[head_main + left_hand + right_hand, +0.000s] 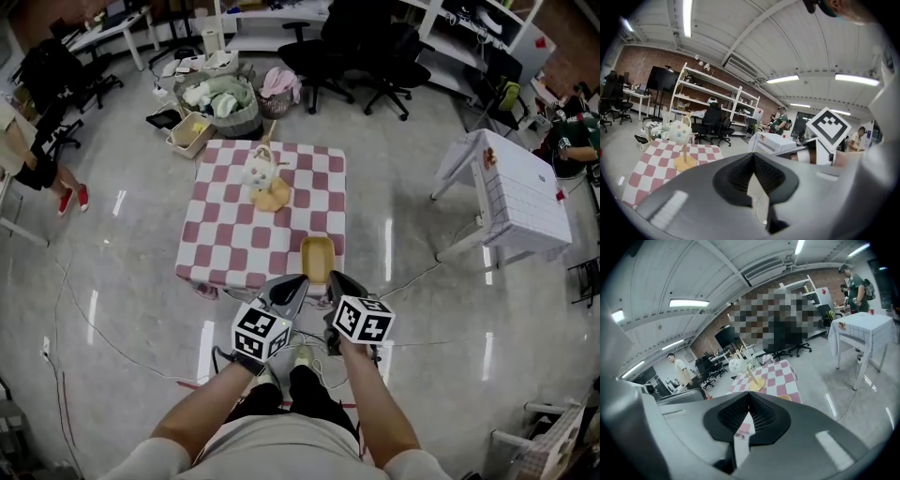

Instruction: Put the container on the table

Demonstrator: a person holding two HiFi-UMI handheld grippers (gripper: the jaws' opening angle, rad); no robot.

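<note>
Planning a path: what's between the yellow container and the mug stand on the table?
In the head view, only bare checkered cloth lies between the yellow container and the mug stand.

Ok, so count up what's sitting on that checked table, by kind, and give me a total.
Yellow container: 1
Wooden stand: 1
Spotted mug, hanging on the stand: 1
Total on the checked table: 3

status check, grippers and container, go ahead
Left gripper shut, empty. Right gripper shut, empty. Container sits at table's near edge. Mug stand further back, clear.
</note>
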